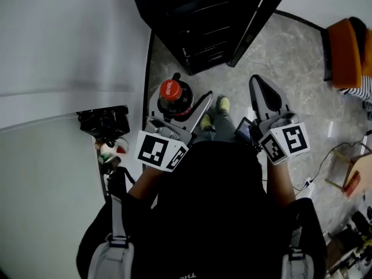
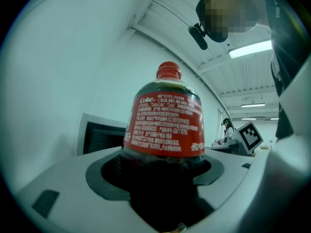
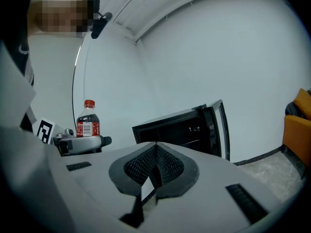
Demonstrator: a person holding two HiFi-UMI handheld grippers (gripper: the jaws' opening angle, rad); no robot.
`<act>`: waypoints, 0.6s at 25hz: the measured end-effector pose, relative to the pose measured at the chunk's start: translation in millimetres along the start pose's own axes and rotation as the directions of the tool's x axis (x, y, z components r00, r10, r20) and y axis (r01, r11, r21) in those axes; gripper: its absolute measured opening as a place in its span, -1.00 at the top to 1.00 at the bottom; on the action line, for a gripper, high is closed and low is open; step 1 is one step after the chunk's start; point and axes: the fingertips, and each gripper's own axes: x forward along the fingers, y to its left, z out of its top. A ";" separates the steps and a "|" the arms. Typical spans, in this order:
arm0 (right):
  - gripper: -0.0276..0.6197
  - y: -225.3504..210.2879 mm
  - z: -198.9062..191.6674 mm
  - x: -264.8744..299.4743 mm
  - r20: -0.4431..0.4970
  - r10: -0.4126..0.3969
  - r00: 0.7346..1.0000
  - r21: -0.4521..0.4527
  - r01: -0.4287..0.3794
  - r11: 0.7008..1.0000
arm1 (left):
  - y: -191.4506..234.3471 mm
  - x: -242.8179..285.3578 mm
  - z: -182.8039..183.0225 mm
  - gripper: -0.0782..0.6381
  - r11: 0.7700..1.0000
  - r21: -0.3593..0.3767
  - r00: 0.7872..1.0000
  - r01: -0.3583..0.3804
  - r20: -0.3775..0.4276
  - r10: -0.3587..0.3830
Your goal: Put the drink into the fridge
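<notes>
A Coke bottle [image 2: 165,125] with a red cap and label stands upright in my left gripper [image 1: 180,102]. The jaws are spread wide and clamp its dark lower body, holding it above the marbled floor [image 1: 290,57]. My right gripper [image 3: 155,166] is empty, its jaws pressed together. Ahead sits a small black fridge [image 3: 180,127] with its door [image 3: 217,127] swung open. I judge this to be the carrying step. Next, the bottle needs to go in level through the opening, clear of the door.

Open floor [image 1: 290,60] leads to the fridge [image 1: 195,16], door [image 1: 256,25] swung aside.
</notes>
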 end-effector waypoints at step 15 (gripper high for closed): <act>0.89 -67.9 28.1 29.5 -0.016 0.022 1.000 -0.020 -0.023 1.000 | -0.9 71.6 10.9 -0.19 0.999 0.027 1.000 -0.023 -0.013 0.023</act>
